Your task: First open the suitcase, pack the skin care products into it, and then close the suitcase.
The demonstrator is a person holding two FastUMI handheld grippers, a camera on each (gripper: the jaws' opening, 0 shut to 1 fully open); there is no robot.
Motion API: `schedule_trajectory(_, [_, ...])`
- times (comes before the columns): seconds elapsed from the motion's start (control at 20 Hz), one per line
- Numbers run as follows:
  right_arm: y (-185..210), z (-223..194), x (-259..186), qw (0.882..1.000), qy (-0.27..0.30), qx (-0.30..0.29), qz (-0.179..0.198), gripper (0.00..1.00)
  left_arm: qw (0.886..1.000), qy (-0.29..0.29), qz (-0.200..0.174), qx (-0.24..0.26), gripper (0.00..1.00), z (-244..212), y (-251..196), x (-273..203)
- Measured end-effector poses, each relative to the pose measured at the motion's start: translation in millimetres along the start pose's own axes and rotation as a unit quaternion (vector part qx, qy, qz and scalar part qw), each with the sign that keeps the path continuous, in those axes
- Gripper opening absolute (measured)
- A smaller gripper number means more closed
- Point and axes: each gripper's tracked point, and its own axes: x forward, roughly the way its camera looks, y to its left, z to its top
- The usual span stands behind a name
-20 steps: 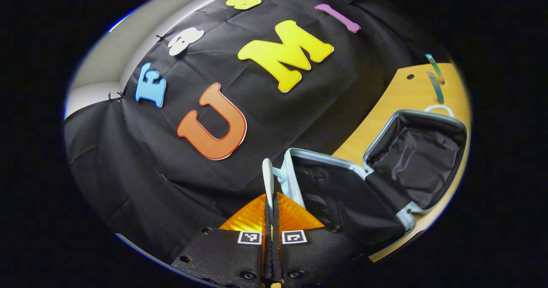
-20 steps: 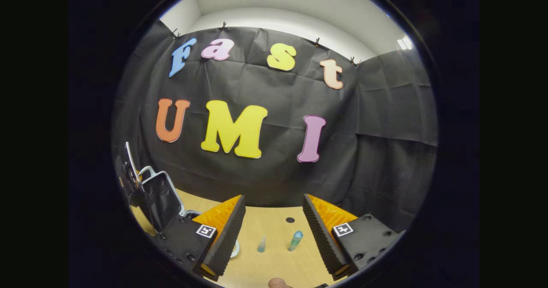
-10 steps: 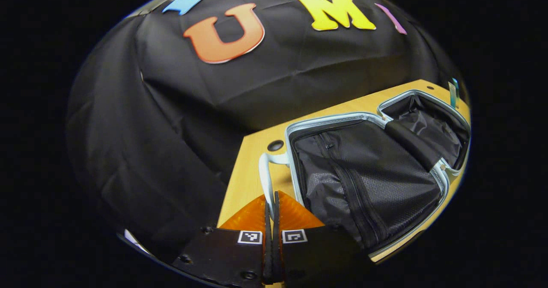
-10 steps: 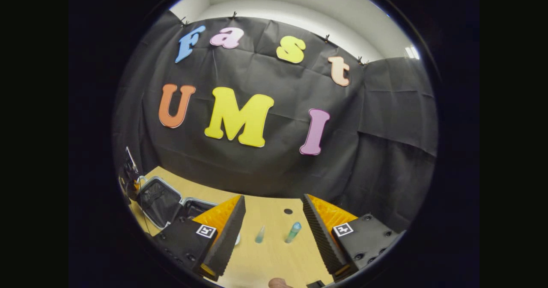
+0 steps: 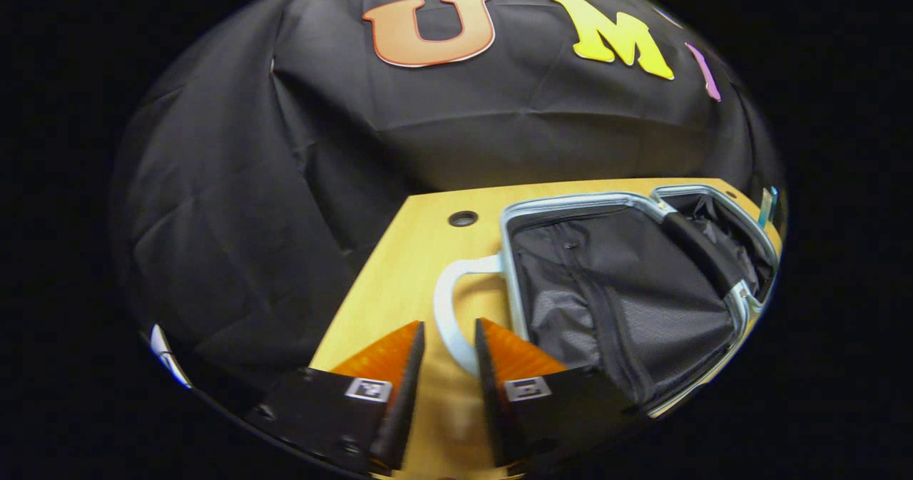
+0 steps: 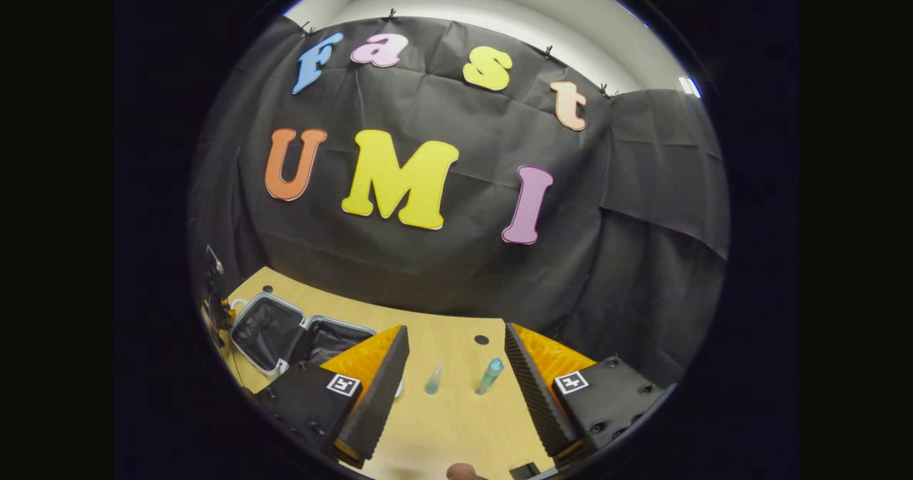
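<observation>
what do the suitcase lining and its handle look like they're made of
Suitcase lining: thin dark woven fabric, probably nylon or polyester, judging by its creases and faint sheen. Handle: smooth pale loop with an even matte surface, likely moulded plastic, though rubber coating cannot be ruled out.

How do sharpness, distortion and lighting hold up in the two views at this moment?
Left gripper view: strong fisheye bending curves the light wooden table; the open grey-rimmed suitcase is fairly sharp, the table between the left gripper fingers smeared. Right gripper view: even lighting, no glare; the two small translucent bottles are small and soft ahead of the right gripper.
</observation>
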Motion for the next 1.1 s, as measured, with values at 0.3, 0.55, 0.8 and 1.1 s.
schedule_trajectory(0.3, [-17.8, -19.1, 7.8, 1.000, 0.000, 0.008, 0.025, 0.80, 0.997, -0.016, -0.017, -0.068, 0.87, 25.8, -35.3, -48.7])
schedule_trajectory(0.55, [-53.5, -35.4, 27.6, 0.999, -0.003, 0.018, 0.049, 0.80, 0.997, -0.043, -0.026, -0.064, 0.96, 64.5, -111.1, -102.1])
schedule_trajectory(0.8, [-93.1, -50.8, 53.7, 0.997, -0.017, 0.006, 0.069, 0.80, 0.994, -0.058, -0.083, -0.030, 0.96, 96.5, -243.1, -147.7])
schedule_trajectory(1.1, [-128.9, -79.0, 87.4, 0.994, -0.003, -0.007, 0.106, 0.80, 0.987, -0.049, -0.154, -0.006, 0.96, 113.0, -407.0, -172.7])
